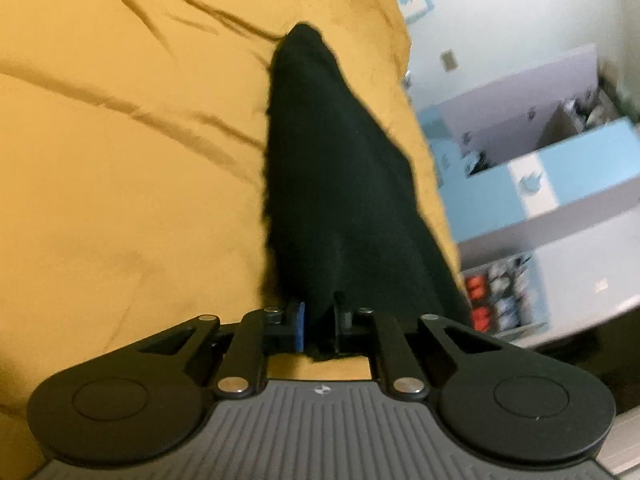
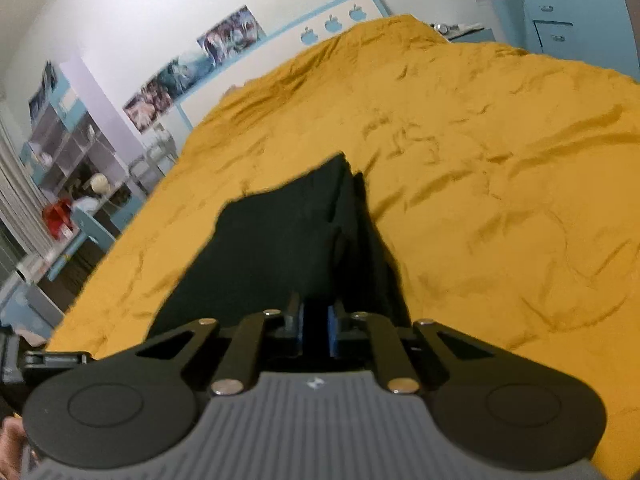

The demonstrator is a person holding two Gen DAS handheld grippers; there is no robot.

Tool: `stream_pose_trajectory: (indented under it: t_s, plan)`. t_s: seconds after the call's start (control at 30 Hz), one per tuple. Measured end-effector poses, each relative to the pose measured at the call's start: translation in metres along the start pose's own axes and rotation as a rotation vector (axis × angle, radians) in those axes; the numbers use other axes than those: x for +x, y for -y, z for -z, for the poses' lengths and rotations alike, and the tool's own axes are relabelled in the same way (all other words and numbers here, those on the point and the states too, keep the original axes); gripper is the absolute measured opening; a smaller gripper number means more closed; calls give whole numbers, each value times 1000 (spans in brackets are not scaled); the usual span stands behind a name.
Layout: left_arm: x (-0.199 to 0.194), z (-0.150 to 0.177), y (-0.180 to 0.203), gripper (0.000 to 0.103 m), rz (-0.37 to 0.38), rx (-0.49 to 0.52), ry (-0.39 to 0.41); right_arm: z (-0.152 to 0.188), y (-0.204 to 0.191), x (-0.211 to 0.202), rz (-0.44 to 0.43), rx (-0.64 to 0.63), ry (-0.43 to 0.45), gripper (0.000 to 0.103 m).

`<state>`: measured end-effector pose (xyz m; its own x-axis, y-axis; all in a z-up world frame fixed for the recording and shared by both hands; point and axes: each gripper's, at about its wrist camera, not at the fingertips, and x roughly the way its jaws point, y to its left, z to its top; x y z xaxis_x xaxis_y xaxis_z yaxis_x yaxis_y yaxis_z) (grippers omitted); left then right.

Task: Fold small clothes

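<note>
Both grippers, left (image 1: 318, 326) and right (image 2: 316, 330), clamp the black garment (image 1: 332, 184) (over yellow bedding (image 1: 120, 160)); uneven pulling could slip it free.

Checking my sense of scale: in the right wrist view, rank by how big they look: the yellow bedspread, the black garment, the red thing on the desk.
1. Yellow bedspread.
2. Black garment, though nearness to the camera enlarges it.
3. Red thing, far off, so unsure.

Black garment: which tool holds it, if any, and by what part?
Both do. The left tool and the right tool are each shut on a near edge of the black garment.
</note>
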<state>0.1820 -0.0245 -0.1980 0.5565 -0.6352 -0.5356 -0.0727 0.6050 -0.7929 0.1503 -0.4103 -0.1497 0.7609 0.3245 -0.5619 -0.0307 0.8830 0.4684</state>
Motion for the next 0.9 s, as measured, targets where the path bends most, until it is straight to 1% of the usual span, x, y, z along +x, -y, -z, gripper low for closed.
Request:
stream_pose_trajectory:
  t_s: [0.07,0.13,0.17,0.2,0.23,0.3,0.33,0.4,0.43,0.47,0.5,0.53,0.6,0.63,0.7,0.73,0.8,0.83,0.9]
  plan:
    - [5,-1,-7,14,-16,-8,-26,9,10,13,14,18,-42,6]
    - [4,-2,-10,15,-25,-9,-42,13,19,15,-9,72,-49,8]
    - [1,-3,-9,18,-30,1,-51,12,21,11,-17,88,-40,10]
    - [-2,-3,-7,18,-37,11,-53,11,20,6,-23,86,-29,16]
    - [-7,-4,-4,19,-43,23,-53,9,16,-1,-16,60,-5,19]
    - [-22,-6,5,19,-64,52,-24,3,4,-18,47,-11,66,36]
    - [-29,-6,12,19,-67,75,3,0,-2,-27,59,-49,110,38]
    - [-40,-5,30,19,-51,128,62,-7,-14,-36,23,-97,162,40]
    - [-40,-4,39,20,-29,157,65,-10,-21,-37,-6,-114,171,41]
    - [-37,-4,47,26,-1,188,52,-12,-28,-34,-38,-127,166,43]
    - [-31,-2,55,30,15,213,40,-12,-33,-29,-60,-137,154,43]
    - [-23,-1,60,33,14,240,31,-12,-39,-21,-70,-144,131,43]
    - [-7,0,61,34,-9,256,-4,-8,-46,-5,-82,-156,81,43]
    - [1,-1,58,34,-25,247,-24,-4,-47,3,-79,-165,63,43]
    - [16,1,47,34,-58,219,-65,2,-42,20,-30,-156,8,43]
    - [19,2,42,34,-64,214,-68,6,-38,27,-10,-141,-19,43]
    - [24,5,30,34,-52,197,-72,9,-31,32,-6,-124,-58,39]
    - [26,6,27,34,-42,190,-68,8,-35,30,-18,-145,-59,40]
    - [26,8,22,34,-27,192,-61,-4,-51,24,-55,-205,-23,53]
